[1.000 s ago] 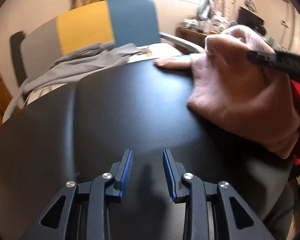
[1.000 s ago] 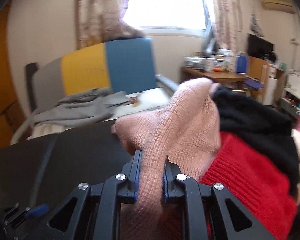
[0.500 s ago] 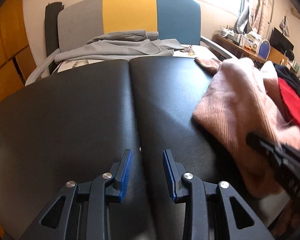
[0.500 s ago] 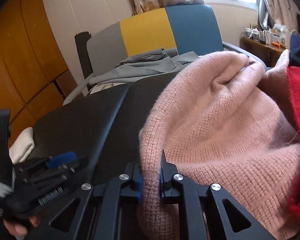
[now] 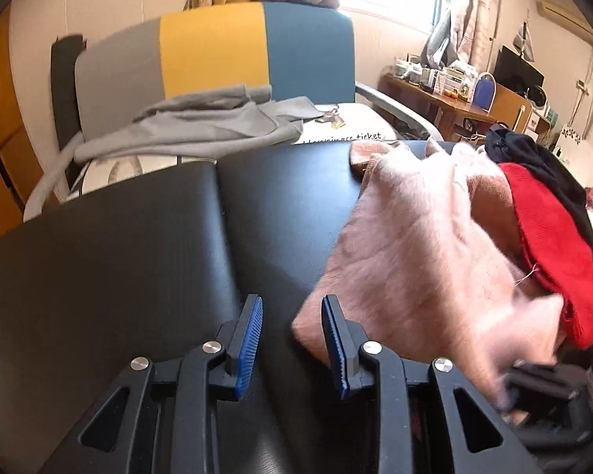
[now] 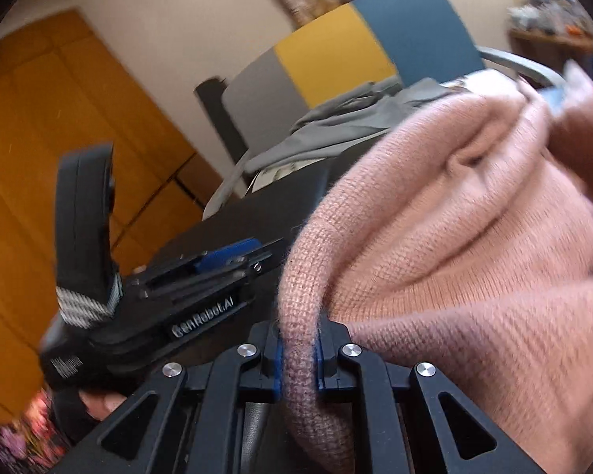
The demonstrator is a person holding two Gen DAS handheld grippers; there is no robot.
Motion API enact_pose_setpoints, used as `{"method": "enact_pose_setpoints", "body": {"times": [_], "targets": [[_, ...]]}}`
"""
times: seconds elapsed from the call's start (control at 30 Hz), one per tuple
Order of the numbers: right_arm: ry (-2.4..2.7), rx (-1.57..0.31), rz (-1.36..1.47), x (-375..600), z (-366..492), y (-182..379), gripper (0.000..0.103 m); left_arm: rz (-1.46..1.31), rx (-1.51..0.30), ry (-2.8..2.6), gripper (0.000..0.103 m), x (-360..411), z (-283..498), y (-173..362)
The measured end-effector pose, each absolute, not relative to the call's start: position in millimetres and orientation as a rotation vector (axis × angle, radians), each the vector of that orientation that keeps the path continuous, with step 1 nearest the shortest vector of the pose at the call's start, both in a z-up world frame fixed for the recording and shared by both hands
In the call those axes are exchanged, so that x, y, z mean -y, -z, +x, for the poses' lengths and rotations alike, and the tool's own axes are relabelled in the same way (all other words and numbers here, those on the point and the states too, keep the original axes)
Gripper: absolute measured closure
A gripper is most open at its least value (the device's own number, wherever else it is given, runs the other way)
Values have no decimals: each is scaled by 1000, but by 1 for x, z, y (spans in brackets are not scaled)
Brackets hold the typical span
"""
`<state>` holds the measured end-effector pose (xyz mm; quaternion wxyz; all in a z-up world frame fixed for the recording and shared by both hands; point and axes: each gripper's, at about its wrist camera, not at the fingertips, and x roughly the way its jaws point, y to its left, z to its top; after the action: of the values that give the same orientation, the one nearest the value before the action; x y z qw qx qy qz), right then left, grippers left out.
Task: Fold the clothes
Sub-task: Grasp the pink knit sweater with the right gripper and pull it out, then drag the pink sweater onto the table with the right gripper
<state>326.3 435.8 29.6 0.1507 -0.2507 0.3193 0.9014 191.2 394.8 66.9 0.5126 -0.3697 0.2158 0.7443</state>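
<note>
A pink knit sweater point(image 5: 419, 245) lies bunched on the right half of the black table point(image 5: 138, 245). My right gripper point(image 6: 298, 359) is shut on a thick fold of the pink sweater point(image 6: 454, 237), near the table's front edge. My left gripper point(image 5: 292, 339) is open and empty, low over the table, with the sweater's near corner just beside its right finger. The left gripper point(image 6: 233, 260) also shows in the right wrist view, to the left of the sweater.
A red garment point(image 5: 549, 245) and a black one point(image 5: 541, 170) are piled at the table's right edge. Behind the table stands a grey, yellow and blue chair point(image 5: 217, 47) with a grey garment point(image 5: 201, 122) on its seat. Orange cabinets point(image 6: 59, 138) stand at the left.
My right gripper has dragged the pink sweater leftward and toward the front of the table, close to the left gripper. The left gripper has stayed open.
</note>
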Motion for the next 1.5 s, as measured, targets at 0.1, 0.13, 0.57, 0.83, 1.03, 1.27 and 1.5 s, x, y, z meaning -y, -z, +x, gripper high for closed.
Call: {"method": "enact_pose_setpoints", "body": {"times": [0.1, 0.13, 0.57, 0.83, 1.03, 1.27, 1.5], "targets": [[-2621, -829, -788, -416, 312, -28, 91, -932, -597, -1729, 72, -400, 185, -65], [-2631, -797, -811, -409, 306, -26, 91, -949, -627, -1706, 72, -402, 184, -64], [-2601, -704, -907, -386, 313, -4, 84, -1038, -736, -1597, 67, -435, 212, -22], [-2505, -521, -834, -386, 363, -25, 51, -1091, -647, -1575, 60, -424, 206, -17], [-2243, -267, -855, -394, 401, -33, 40, -1048, -571, -1531, 59, -411, 210, -35], [-2124, -311, -974, -420, 406, -12, 35, -1040, -594, -1521, 52, -412, 222, -23], [-2131, -392, -971, -427, 407, 10, 57, -866, -749, -1667, 56, -421, 249, 0]]}}
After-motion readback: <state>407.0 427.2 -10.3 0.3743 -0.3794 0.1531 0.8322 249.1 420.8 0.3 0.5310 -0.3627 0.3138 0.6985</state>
